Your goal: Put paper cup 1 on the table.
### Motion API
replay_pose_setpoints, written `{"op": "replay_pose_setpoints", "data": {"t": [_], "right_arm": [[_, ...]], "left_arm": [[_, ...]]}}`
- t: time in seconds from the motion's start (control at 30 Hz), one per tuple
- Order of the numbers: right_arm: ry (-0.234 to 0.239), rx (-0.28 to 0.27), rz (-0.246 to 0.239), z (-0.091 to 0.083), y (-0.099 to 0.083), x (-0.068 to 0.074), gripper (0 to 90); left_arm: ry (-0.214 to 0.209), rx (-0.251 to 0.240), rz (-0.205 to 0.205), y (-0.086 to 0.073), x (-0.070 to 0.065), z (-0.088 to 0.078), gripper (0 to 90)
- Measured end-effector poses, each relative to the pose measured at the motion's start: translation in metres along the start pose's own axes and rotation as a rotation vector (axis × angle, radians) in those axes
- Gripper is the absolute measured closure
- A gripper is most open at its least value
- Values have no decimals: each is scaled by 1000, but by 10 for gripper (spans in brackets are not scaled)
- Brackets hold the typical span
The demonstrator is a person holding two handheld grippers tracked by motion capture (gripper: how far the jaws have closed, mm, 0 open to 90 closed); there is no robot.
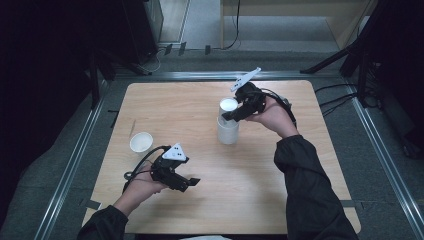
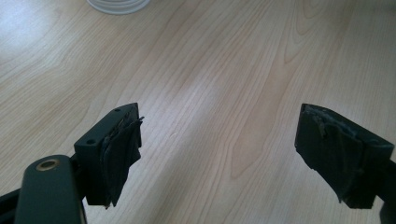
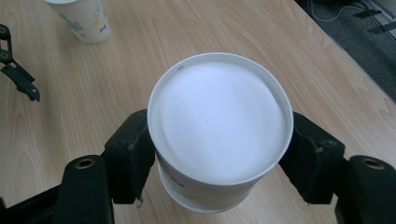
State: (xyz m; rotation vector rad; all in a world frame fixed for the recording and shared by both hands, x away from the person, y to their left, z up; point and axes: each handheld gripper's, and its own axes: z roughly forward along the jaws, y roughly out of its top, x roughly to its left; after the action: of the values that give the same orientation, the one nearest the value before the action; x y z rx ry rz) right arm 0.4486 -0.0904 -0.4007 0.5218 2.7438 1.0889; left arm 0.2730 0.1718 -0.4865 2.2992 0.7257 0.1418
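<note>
Wood table [image 1: 260,200] stands on grey floor between metal rails, with dark room around and cables at the far edge. Right gripper [image 1: 231,116] has its jaws pressed on the sides of the top cup [image 3: 219,126], upside down on a stack [image 1: 228,131] near the table's middle. Left gripper [image 1: 192,182] hovers near the front edge, jaws apart and empty. Another cup [image 1: 141,142] stands upright just beyond it.

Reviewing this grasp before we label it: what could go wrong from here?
1. The right gripper pinches the thin top cup of the stack; squeezing could crush it.
2. Lifting may drag the cup beneath along.
3. The left gripper hangs open, steadying nothing.
</note>
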Motion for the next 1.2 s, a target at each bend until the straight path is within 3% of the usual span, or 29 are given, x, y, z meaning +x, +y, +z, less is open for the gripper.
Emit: {"op": "replay_pose_setpoints", "data": {"t": [0.33, 0.6, 1.07, 1.2], "right_arm": [[-13, -5, 4, -3, -2, 3, 328], [-16, -40, 29, -12, 0, 3, 354], [1, -54, 57, -8, -1, 2, 345], [-8, -48, 44, -9, 0, 4, 350]], "left_arm": [[-7, 13, 5, 0, 3, 3, 146], [-13, 24, 17, 1, 2, 5, 146], [-12, 24, 21, 0, 0, 5, 146], [-14, 25, 20, 0, 0, 5, 146]]}}
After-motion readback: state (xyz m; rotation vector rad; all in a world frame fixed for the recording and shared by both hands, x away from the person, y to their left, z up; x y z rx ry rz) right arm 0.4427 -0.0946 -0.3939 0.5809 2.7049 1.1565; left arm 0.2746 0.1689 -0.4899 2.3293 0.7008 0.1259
